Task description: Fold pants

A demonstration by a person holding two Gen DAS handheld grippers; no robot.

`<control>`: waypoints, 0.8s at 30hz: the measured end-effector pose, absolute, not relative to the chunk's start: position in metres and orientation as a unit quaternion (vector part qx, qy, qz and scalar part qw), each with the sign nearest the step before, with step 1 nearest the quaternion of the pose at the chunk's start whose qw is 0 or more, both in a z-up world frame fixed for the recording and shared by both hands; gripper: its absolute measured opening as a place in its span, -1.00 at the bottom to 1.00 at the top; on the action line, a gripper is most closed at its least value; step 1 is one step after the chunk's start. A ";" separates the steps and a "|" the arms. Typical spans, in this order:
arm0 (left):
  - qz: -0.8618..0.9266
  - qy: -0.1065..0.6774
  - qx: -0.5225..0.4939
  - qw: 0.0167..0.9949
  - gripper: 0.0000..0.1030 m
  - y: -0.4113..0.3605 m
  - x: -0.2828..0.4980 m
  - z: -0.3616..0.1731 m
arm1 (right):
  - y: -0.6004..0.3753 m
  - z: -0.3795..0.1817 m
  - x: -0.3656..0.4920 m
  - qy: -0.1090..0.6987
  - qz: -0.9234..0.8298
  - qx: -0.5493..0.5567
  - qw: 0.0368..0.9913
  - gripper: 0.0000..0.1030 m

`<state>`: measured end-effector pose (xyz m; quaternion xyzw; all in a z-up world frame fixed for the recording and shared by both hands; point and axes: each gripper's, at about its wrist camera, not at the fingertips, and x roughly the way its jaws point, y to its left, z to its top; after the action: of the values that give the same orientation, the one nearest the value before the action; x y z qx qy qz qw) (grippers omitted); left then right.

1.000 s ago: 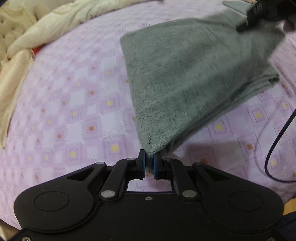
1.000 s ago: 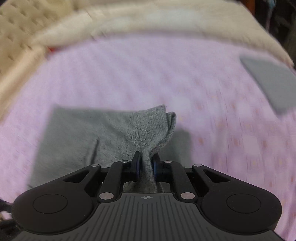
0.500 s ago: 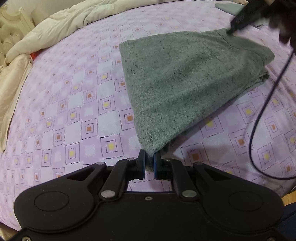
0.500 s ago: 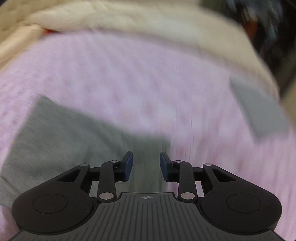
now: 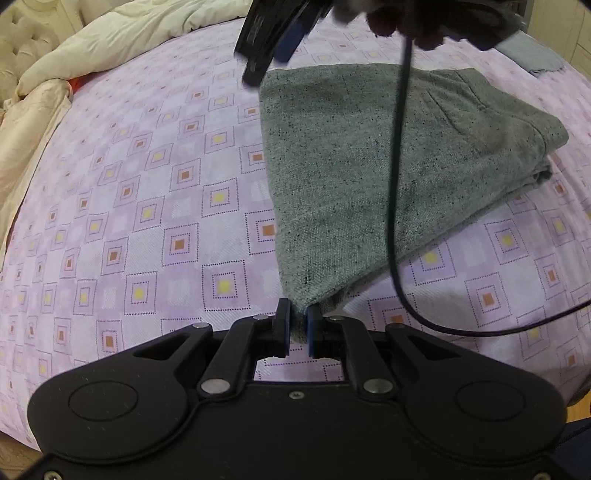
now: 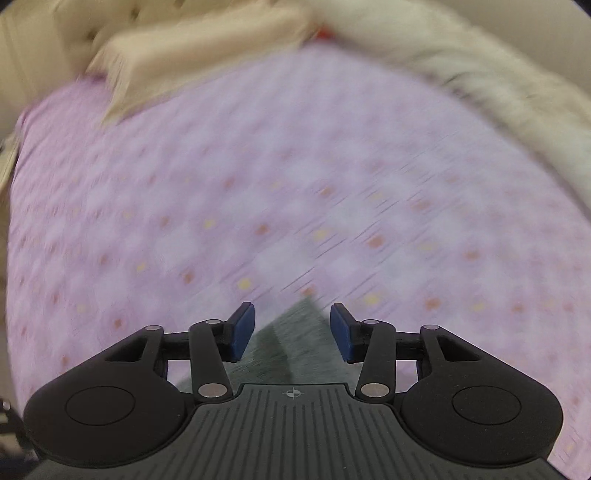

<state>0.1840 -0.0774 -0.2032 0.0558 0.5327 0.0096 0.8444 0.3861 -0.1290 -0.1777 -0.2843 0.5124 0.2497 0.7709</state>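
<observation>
Grey folded pants (image 5: 369,166) lie on the lilac checked bedsheet (image 5: 147,229). My left gripper (image 5: 299,326) is shut on their near corner, which is pulled up into a point. In the left wrist view my right gripper (image 5: 271,61) hangs over the far left corner of the pants, held by a hand at the top edge. In the blurred right wrist view my right gripper (image 6: 291,326) points down with its jaws wide apart but closing. A corner of the pants (image 6: 295,343) lies between them and the blue pads (image 6: 242,332) do not touch it.
A cream duvet (image 5: 129,40) is bunched along the far side of the bed, with a tufted headboard (image 5: 26,33) behind it. Another grey folded cloth (image 5: 528,55) lies at the far right. A black cable (image 5: 397,184) hangs across the pants.
My right gripper let go of the far right corner, opened, and swung left to the far left corner of the pants. The raised fold now lies flat. The left gripper kept its grip.
</observation>
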 end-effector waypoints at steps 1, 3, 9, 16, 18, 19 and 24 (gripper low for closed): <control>0.011 0.534 0.052 0.844 -0.70 -0.077 0.184 -0.203 | -0.126 -0.184 0.385 0.506 0.245 -0.321 0.762 -0.91; 0.010 0.528 0.048 0.848 -0.73 -0.076 0.181 -0.201 | -0.123 -0.190 0.391 0.506 0.231 -0.339 0.759 -0.92; -0.003 0.530 0.049 0.846 -0.76 -0.080 0.165 -0.198 | -0.145 -0.192 0.423 0.511 0.156 -0.326 0.780 -1.00; -0.002 0.536 0.066 0.842 -0.47 -0.080 0.162 -0.188 | -0.180 -0.137 0.399 0.479 0.193 -0.204 0.832 -0.88; -0.013 0.535 0.054 0.843 -0.43 -0.070 0.159 -0.181 | -0.193 -0.124 0.372 0.476 0.199 -0.177 0.838 -0.75; -0.020 0.536 0.051 0.843 -0.39 -0.064 0.156 -0.177 | -0.201 -0.119 0.356 0.476 0.200 -0.167 0.840 -0.74; -0.024 0.513 0.098 0.852 -0.40 -0.051 0.153 -0.159 | -0.241 -0.136 0.266 0.507 0.162 -0.146 0.834 -0.56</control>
<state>0.1534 -0.0507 -0.1587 0.0979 0.5134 -0.0237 0.8522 0.2665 -0.2409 -0.1365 -0.1460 0.5065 0.1617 0.8342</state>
